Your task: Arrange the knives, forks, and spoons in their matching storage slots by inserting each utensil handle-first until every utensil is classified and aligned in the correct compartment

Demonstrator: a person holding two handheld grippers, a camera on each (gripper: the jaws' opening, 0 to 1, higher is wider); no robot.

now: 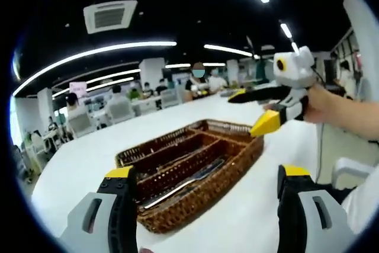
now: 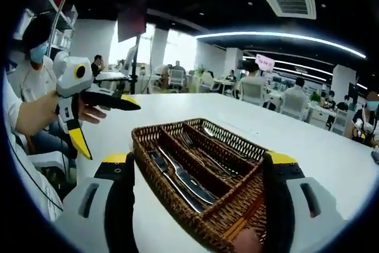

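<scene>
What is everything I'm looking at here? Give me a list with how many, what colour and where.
Brown woven wicker tray: one, divided into long compartments, on the table between both grippers.
Silver metal utensils: several, exact count unclear, lying inside the tray's compartments.
White table: one, large, under the tray.
White office chairs: several, beyond the table's far edge.
People in the room: several, seated at desks in the background.
Ceiling light strips: several, white, overhead.
Ceiling air vents: one in each view, white.
Left gripper: one, grey with yellow tips, jaws apart, empty.
Right gripper: one, same colours, jaws apart, empty.
Person's hand: holding the right gripper's handle.
</scene>
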